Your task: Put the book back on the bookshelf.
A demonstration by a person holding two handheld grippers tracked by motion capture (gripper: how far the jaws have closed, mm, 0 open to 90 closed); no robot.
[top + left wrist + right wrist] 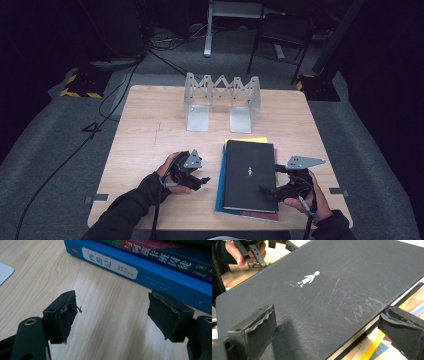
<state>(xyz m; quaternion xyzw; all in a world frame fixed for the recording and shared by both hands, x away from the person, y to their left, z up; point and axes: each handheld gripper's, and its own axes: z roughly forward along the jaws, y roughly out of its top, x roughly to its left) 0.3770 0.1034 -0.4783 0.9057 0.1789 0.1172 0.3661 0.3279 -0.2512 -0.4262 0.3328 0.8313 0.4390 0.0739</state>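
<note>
We hold our left gripper [202, 179] low and level, jaws spread wide; our right gripper [266, 190] points leftward, its jaws parted too, forearms angling inward.

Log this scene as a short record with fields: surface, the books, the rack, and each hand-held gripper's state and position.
surface: light wooden table
books: flat stack, black book on top, blue book lower down
rack: grey folding book rack at the far side, standing empty
left hand-held gripper: open, on the table left of the stack, apart from it
right hand-held gripper: open, at the black book's right edge, one jaw above the cover
</note>
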